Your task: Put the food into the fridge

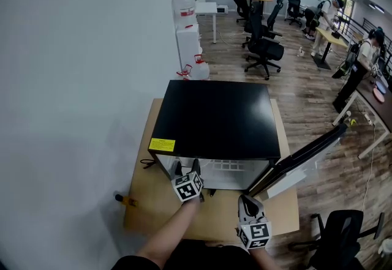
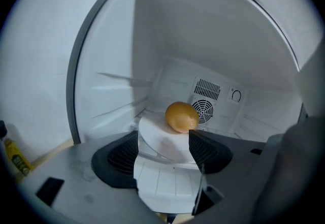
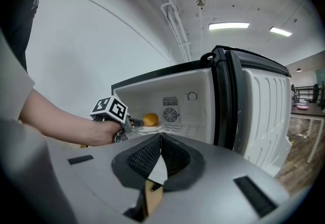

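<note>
A small black fridge (image 1: 214, 116) stands on a wooden table (image 1: 153, 207) with its door (image 1: 306, 161) swung open to the right. Inside, a yellow-orange fruit (image 2: 181, 116) lies on a white plate (image 2: 162, 139) that rests on the fridge's white floor. My left gripper (image 2: 163, 149) is at the fridge mouth, open. The plate's near rim lies between its jaws, and the pads stand off it. In the right gripper view the fruit (image 3: 150, 119) and the left gripper (image 3: 136, 123) show at the opening. My right gripper (image 3: 160, 154) is shut and empty, back by the table's front edge (image 1: 248, 199).
A fan grille (image 2: 205, 108) sits on the fridge's back wall behind the plate. A small yellow bottle (image 1: 125, 200) lies on the table to the left. A white wall runs along the left side. Office chairs (image 1: 263, 48), desks and people stand further back on the wooden floor.
</note>
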Tool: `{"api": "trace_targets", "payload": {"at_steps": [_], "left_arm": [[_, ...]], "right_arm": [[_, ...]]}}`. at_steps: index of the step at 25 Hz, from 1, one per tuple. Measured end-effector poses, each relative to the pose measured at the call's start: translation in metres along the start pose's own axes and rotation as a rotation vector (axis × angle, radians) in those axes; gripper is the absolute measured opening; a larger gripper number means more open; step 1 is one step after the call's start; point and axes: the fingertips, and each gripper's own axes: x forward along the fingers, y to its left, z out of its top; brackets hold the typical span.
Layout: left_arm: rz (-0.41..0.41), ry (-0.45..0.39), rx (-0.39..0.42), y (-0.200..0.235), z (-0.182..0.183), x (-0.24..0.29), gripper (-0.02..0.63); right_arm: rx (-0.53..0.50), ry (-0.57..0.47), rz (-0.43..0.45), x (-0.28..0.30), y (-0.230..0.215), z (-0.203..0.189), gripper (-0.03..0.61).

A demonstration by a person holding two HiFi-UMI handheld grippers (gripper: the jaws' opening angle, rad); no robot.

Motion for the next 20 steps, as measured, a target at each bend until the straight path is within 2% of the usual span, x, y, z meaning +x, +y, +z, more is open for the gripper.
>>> {"api": "trace_targets", "payload": {"at_steps": [3,8,15,20], "left_arm": [[-0.017,-0.01,-0.012,-0.005,-0.001,-0.012,0.287],[-0.034,-0.059,0.016,-0.012,0.005,-0.042,0.287],[-0.08,-0.157,0.078,-0.034,0.004,-0.118,0.287],[-0.136,-0.184,0.103,-0.057,-0.007,-0.175,0.285]], "right_arm": [[0.007,-0.007,0.008,-0.006,0.0,0.0,0.06],[-0.003,-0.034,0.007,-0.017,0.0,0.007,0.06],[-0.028,-0.069,0.038,-0.039,0.005,0.009,0.06],[-0.027,-0.081,0.049,-0.064,0.007,0.009,0.06]]}}
